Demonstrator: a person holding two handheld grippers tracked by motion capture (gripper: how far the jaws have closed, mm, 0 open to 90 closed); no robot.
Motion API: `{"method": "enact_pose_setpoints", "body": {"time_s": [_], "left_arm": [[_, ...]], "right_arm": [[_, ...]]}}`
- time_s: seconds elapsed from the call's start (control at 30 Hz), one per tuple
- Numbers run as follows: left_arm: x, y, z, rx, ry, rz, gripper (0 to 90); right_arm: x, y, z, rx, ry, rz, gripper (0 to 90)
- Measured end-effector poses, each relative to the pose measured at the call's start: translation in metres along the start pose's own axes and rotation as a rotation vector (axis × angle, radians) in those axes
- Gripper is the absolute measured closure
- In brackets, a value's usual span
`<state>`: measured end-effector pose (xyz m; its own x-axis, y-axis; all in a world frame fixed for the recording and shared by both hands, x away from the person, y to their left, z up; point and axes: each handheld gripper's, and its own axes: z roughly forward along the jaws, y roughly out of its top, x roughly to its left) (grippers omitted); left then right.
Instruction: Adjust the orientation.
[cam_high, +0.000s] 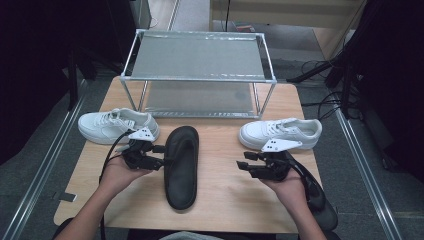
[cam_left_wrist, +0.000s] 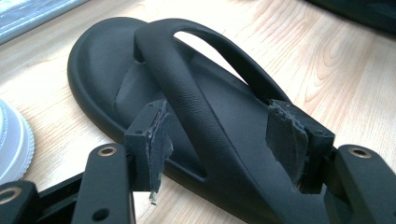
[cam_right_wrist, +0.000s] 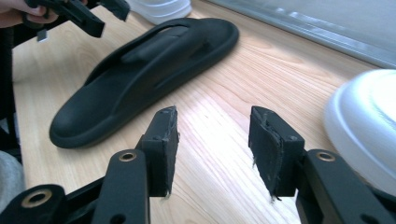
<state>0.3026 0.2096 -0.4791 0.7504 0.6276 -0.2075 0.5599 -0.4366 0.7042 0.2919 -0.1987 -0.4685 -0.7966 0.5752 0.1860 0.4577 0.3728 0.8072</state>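
A black sandal (cam_high: 181, 167) lies lengthwise in the middle of the wooden table (cam_high: 225, 195). My left gripper (cam_high: 162, 155) is at its left edge. In the left gripper view its jaws stand open on either side of the black sandal's (cam_left_wrist: 112, 70) strap (cam_left_wrist: 191, 98), and the pads (cam_left_wrist: 159, 140) do not press on it. My right gripper (cam_high: 243, 166) is to the right of the sandal. It is open over bare wood, with nothing between its pads (cam_right_wrist: 166, 140). The sandal (cam_right_wrist: 140, 70) lies farther off in the right gripper view, with the left gripper (cam_right_wrist: 107, 11) beyond it.
A white sneaker (cam_high: 117, 125) sits at the left and another white sneaker (cam_high: 280, 132) at the right, near my right gripper. A metal two-shelf rack (cam_high: 197, 75) stands at the back. A second black sandal (cam_high: 320, 200) lies at the table's right front edge.
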Motion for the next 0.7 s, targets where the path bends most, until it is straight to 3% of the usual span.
{"method": "enact_pose_setpoints", "body": {"time_s": [0.7], "left_arm": [[0.001,0.003,0.005,0.011,-0.005,0.008,39.4]], "right_arm": [[-0.031,-0.019,-0.03,0.012,-0.077,0.028,53.7]]}}
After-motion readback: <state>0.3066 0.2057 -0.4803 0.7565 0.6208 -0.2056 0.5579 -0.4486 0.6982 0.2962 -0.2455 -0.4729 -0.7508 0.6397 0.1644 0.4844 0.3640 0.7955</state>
